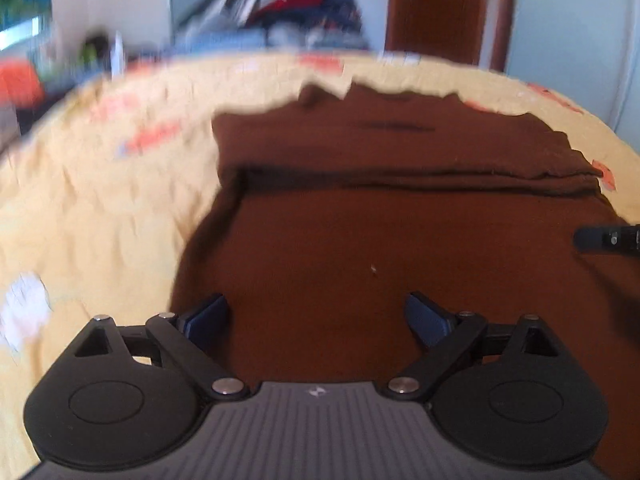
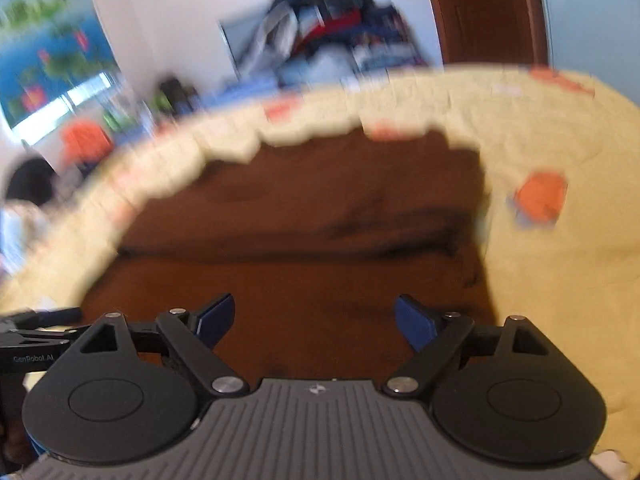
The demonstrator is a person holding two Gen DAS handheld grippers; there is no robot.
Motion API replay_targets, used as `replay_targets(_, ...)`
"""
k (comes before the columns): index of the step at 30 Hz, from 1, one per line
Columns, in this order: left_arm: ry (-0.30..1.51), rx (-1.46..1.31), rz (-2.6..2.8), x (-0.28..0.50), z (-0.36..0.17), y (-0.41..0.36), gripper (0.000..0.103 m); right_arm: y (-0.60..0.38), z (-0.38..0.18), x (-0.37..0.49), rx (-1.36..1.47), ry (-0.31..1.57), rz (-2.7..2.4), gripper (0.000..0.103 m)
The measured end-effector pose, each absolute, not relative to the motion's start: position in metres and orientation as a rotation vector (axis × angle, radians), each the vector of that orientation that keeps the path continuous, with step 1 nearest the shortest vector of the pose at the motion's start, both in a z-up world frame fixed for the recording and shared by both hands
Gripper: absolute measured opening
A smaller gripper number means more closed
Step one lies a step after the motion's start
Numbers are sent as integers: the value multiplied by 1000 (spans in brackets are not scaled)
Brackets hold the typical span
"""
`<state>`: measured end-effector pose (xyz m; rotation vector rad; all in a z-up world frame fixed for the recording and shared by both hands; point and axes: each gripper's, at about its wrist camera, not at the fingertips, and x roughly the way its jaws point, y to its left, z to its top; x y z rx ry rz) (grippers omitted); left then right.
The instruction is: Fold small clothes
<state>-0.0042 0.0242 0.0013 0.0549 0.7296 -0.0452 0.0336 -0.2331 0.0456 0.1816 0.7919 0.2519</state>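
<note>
— Folding looks about half done: your brown shirt (image 1: 380, 240) lies flat on the yellow bedspread (image 1: 100, 208), with one band of cloth already turned over across its far part.

— And your tongs?

— Both pairs are spread and pinch nothing. Your left tongs (image 1: 316, 316) hover over the shirt's near left part, your right tongs (image 2: 314, 320) over its near right part.

— What does the next move call for?

— Probably a low pinch on each near corner, then you carry the hem up toward that fold. Catch every layer, or the edge may sag. Blur hides the corners.
</note>
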Motion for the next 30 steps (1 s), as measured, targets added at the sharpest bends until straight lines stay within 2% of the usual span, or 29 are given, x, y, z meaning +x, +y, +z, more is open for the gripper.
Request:
replay_targets(3,717,60,-93,-15,-2,45,100,-220,30,18,-48,727,200,103)
replay_targets(4,719,52,-88,-14,-3,52,101,-224,25,11,-100,709,183,103)
replay_targets(6,728,36,-50,-7,-2,60,103,-250,27,10,34,698,165,103)
replay_targets(8,759,9,-20,-5,2,65,103,-248,26,9,-24,717,179,103)
replay_targets(10,792,-10,6,-18,11,71,102,-243,32,2,-76,742,174,98)
replay_targets(12,779,-69,-18,-47,19,85,102,-251,48,-21,7,727,203,103)
replay_targets(15,818,-267,-44,-89,18,114,102,-273,63,-60,131,684,224,103)
replay_targets(18,849,-591,-167,-124,13,146,102,-306,53,-77,317,840,181,103)
replay_targets(19,873,-715,-242,-131,9,155,102,-314,55,-88,368,820,225,103)
replay_targets(22,991,-1076,-469,-147,-21,173,102,-332,53,-96,615,951,385,103)
replay_targets(25,1034,-1089,-533,-156,-24,172,102,-334,35,-98,811,1100,574,103)
replay_targets(30,1067,-1053,-511,-152,-21,162,100,-330,32,-101,875,1086,589,103)
